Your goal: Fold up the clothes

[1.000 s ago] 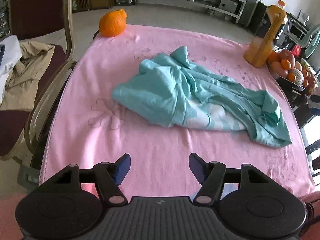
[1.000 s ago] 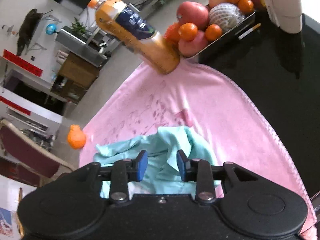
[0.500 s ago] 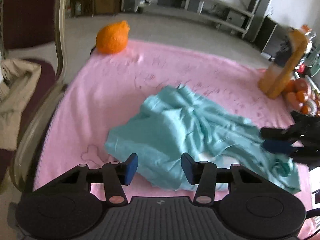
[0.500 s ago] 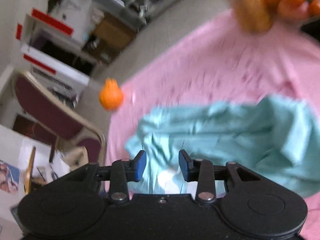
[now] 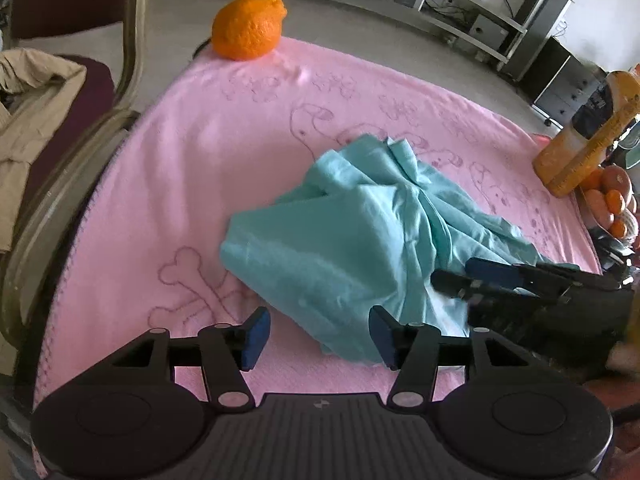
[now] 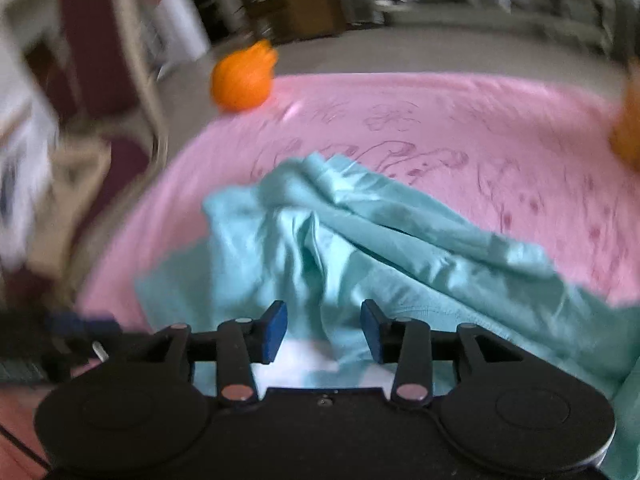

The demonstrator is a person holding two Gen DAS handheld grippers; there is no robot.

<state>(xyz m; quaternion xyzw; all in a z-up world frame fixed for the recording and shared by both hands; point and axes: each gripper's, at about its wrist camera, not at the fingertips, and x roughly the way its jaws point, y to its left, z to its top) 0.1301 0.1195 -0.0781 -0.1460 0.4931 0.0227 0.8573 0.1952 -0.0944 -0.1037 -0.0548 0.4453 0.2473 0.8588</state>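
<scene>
A crumpled teal garment (image 5: 360,232) lies on a pink blanket (image 5: 180,184) over the table. My left gripper (image 5: 318,336) is open, low at the garment's near edge, with cloth reaching between its blue pads. My right gripper (image 6: 324,330) is open just above the garment (image 6: 360,240); it also shows in the left wrist view (image 5: 464,278), reaching in from the right over the cloth. The right wrist view is blurred.
A large orange fruit (image 5: 248,28) sits at the blanket's far left corner. An orange juice bottle (image 5: 580,144) and a tray of fruit (image 5: 612,204) stand at the right edge. A chair (image 5: 60,152) with beige clothing stands to the left.
Both grippers moved in over the garment. The left advanced to its near edge and narrowed its jaws. The right swung round from the bottle side to face the cloth.
</scene>
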